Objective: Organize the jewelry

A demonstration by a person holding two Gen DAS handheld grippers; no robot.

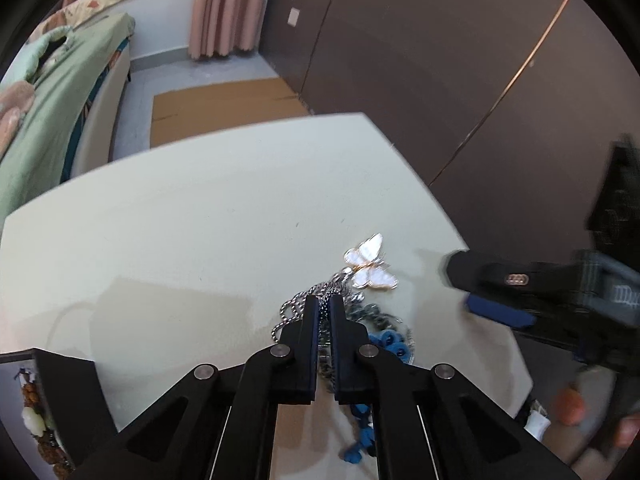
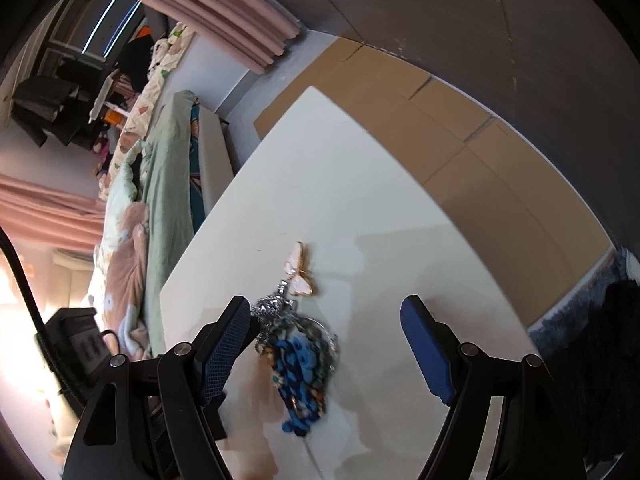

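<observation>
On the pale table (image 1: 180, 220), the left gripper (image 1: 324, 304) pitches steeply down, jaws pinched together on the silver chain (image 1: 294, 312) of the jewelry heap (image 2: 298, 344); at three o'clock, the right gripper (image 2: 326, 312) hovers spread wide, empty.

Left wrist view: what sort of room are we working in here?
Most likely a bedroom at home: a bed with green bedding, pink curtains, and a pale table carrying a tangle of jewelry.
</observation>
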